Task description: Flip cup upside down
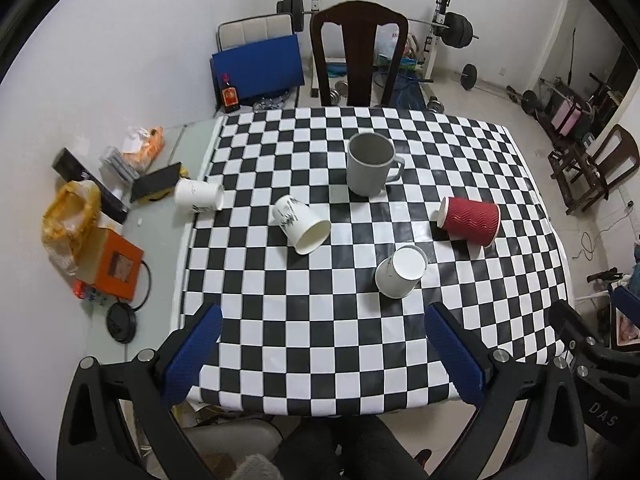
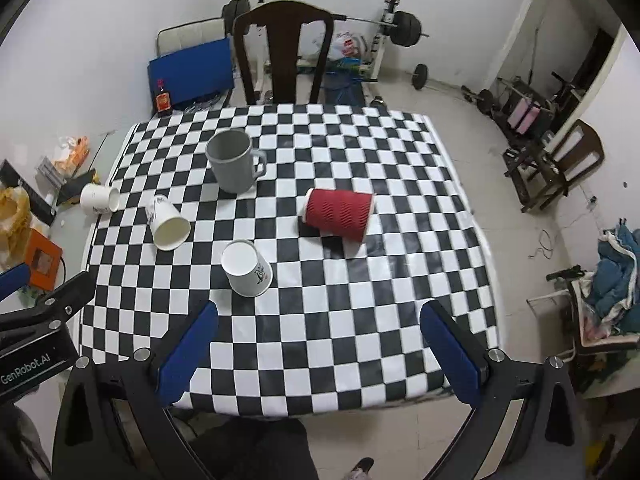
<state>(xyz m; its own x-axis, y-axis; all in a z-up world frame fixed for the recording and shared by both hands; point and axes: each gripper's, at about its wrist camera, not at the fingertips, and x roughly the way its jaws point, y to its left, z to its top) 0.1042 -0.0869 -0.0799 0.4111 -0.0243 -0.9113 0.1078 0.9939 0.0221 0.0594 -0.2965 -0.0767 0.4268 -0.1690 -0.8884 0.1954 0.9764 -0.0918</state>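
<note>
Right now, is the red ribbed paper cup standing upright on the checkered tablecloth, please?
No, the red ribbed paper cup lies on its side on the checkered tablecloth.

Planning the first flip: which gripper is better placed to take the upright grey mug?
Probably left. The mug sits nearly straight ahead of the open left gripper; from the right gripper, also open, it lies off to the left.

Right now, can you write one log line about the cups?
left gripper: open, empty | right gripper: open, empty | gray mug: upright | red cup: on its side | step: none flipped yet
</note>
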